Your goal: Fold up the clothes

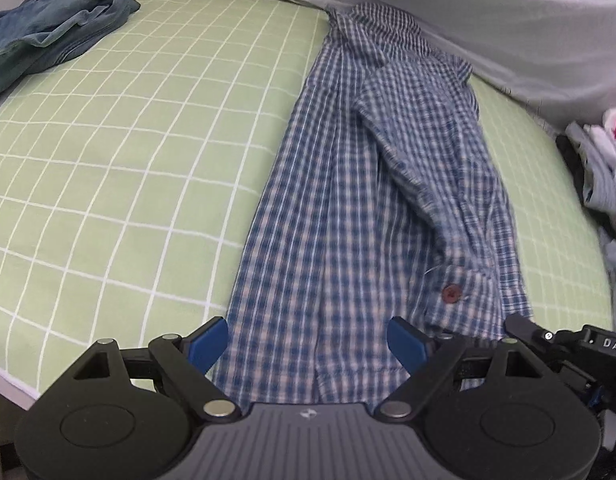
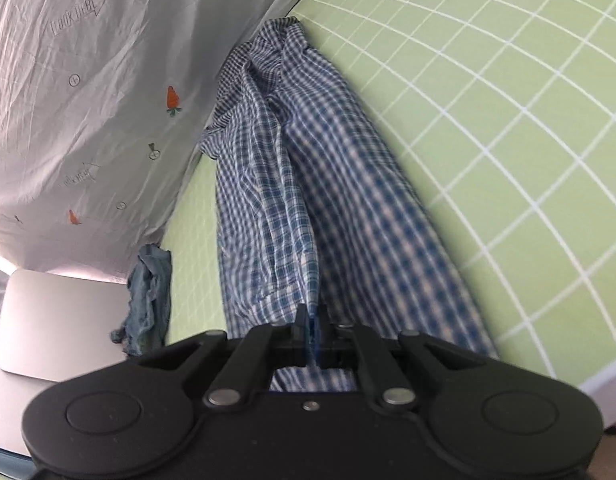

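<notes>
On the green checked bed sheet (image 1: 128,152), running from the near edge up to the far edge where the grey carrot-print fabric (image 1: 487,20) rises, lies the blue checked shirt (image 1: 327,220), already narrowed into a long strip with one side folded over, its sleeve and a red button (image 1: 451,293) on top. My left gripper (image 1: 308,344) hangs with its jaws wide apart over the shirt's near end, the cloth between the blue pads (image 1: 210,342) but not pressed. My right gripper (image 2: 309,330) is clenched on a thin edge of the same shirt at that near end, I judge to keep the folded layer from sliding while I ready the next fold lengthwise. A crumpled denim garment (image 1: 52,36) sits at the far left corner, and a heap of white and red clothes (image 1: 599,168) at the right edge; neither blocks the shirt.
</notes>
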`<state>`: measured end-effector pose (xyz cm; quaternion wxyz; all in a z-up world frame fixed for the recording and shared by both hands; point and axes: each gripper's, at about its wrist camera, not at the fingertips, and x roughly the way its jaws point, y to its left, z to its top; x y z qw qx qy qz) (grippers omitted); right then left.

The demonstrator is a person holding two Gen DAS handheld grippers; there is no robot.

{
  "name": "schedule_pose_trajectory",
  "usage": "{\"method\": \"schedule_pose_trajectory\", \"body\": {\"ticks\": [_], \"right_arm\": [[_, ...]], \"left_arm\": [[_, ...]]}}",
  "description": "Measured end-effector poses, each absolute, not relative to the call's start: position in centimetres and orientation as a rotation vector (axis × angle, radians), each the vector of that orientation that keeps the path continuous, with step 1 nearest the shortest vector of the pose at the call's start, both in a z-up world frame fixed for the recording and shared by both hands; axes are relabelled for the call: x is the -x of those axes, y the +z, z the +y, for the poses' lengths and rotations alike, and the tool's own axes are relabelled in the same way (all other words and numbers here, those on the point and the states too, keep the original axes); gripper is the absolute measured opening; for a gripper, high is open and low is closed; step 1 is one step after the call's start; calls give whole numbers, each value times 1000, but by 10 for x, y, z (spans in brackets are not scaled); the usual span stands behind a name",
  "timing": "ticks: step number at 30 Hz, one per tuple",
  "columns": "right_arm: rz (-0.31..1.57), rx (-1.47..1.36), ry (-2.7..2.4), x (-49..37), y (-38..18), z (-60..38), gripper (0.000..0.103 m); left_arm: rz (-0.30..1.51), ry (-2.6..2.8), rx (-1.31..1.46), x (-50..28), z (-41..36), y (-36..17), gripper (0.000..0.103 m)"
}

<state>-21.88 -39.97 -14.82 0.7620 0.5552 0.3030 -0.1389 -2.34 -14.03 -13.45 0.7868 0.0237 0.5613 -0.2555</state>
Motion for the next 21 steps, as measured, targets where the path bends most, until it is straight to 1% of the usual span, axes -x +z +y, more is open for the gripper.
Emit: {"method": "schedule_pose_trajectory", "body": {"ticks": [8,21], "right_arm": [[703,-1198,-344,229,-158,-391,2],[810,-1043,-405,232,-157,-381,4]], "left_arm": [[1212,-559,-119,32,-135,-143,87],[1221,-565,-192,28,-136,-155,87]]}}
